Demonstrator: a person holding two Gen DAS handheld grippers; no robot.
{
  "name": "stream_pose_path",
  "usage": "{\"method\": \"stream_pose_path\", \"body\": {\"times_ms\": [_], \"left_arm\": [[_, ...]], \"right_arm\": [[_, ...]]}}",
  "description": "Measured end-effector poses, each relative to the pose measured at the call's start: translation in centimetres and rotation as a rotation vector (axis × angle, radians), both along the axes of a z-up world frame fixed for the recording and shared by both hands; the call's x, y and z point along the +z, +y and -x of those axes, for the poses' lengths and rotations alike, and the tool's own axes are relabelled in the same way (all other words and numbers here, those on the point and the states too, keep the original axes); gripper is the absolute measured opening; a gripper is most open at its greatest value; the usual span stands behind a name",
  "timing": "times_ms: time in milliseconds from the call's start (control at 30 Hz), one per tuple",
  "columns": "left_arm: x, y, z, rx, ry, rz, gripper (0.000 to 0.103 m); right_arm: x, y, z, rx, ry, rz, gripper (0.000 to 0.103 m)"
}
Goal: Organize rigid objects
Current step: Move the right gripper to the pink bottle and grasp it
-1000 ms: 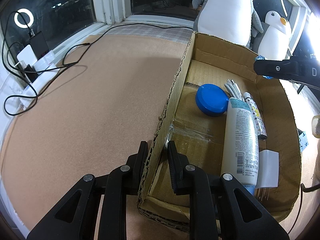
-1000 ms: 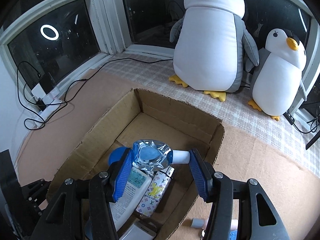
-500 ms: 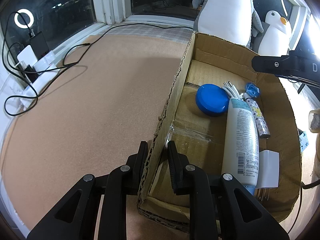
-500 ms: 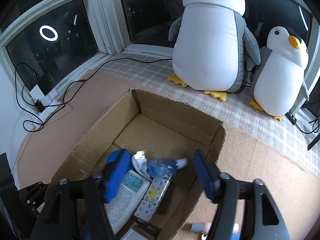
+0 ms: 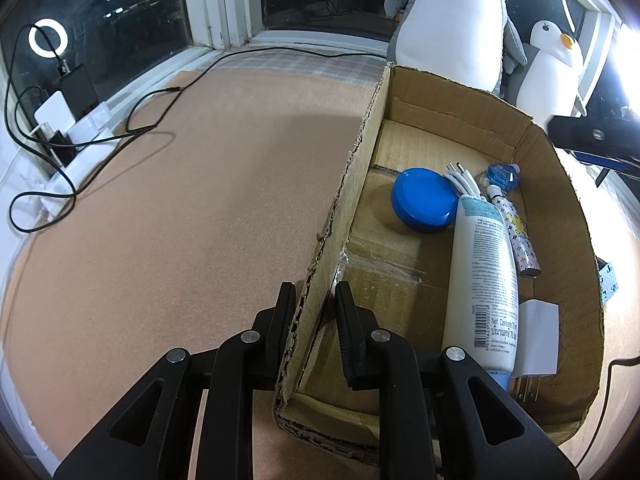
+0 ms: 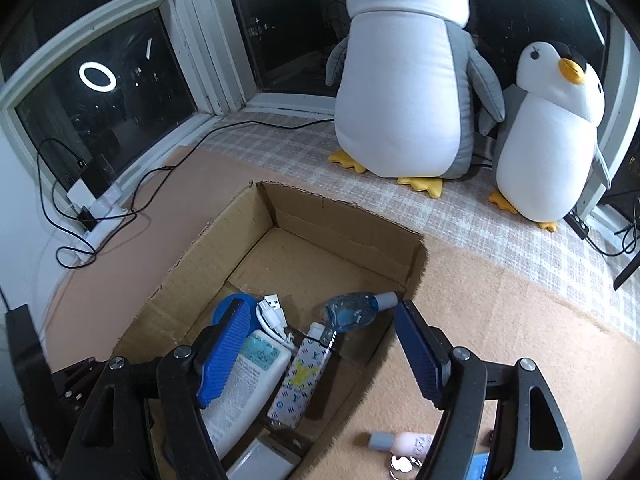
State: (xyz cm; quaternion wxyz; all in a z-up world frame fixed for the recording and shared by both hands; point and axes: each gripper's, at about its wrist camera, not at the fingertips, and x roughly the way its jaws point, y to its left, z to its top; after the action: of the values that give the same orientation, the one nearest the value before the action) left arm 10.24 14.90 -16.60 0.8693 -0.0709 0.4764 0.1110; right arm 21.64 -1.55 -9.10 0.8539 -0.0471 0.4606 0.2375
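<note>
While the right gripper (image 6: 316, 348) hangs over the brown cardboard box (image 6: 348, 236), its blue pads stand spread with nothing between them; the jaws have just been opening. A second ago they held the small clear blue bottle (image 6: 352, 312), which now lies on the box floor against the right wall, its long axis running left to right, grey cap pointing right. The left gripper (image 5: 312, 312) pinches the box's left wall. Only the left view shows the white plug adapter (image 5: 538, 336) fully; only the right view shows a pink tube (image 6: 404, 440) outside the box.
</note>
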Motion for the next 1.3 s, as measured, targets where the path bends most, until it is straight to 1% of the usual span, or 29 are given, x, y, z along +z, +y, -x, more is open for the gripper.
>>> {"method": "stream_pose_path", "body": {"times_ms": [200, 367, 500, 600, 767, 900, 1033, 1300], "left_arm": [[0.0, 0.0, 0.0, -0.001, 0.0, -0.002, 0.018], [0.0, 0.1, 0.0, -0.001, 0.0, -0.003, 0.018], [0.0, 0.0, 0.0, -0.001, 0.0, -0.003, 0.018], [0.0, 0.0, 0.0, -0.001, 0.001, -0.004, 0.018], [0.0, 0.0, 0.0, 0.0, 0.001, -0.004, 0.019], [-0.1, 0.1, 0.0, 0.001, 0.003, -0.002, 0.019], [-0.1, 0.2, 0.0, 0.003, 0.004, 0.001, 0.019], [-0.1, 0.1, 0.0, 0.004, 0.004, 0.001, 0.018]], "right_arm": [[0.9, -3.6, 0.2, -0.015, 0.018, -0.021, 0.071], [0.9, -7.5, 0.5, -0.043, 0.054, -0.038, 0.071], [0.4, -9.8, 1.1, -0.053, 0.065, -0.012, 0.071], [-0.4, -10.9, 1.5, -0.037, 0.086, 0.011, 0.071], [-1.9, -10.9, 2.4, 0.03, 0.102, 0.082, 0.071], [-2.8, -9.9, 3.0, 0.077, 0.092, 0.135, 0.07], [-3.9, -8.4, 3.3, 0.132, 0.095, 0.188, 0.065], [-5.3, -6.3, 3.4, 0.187, 0.082, 0.271, 0.065]]}}
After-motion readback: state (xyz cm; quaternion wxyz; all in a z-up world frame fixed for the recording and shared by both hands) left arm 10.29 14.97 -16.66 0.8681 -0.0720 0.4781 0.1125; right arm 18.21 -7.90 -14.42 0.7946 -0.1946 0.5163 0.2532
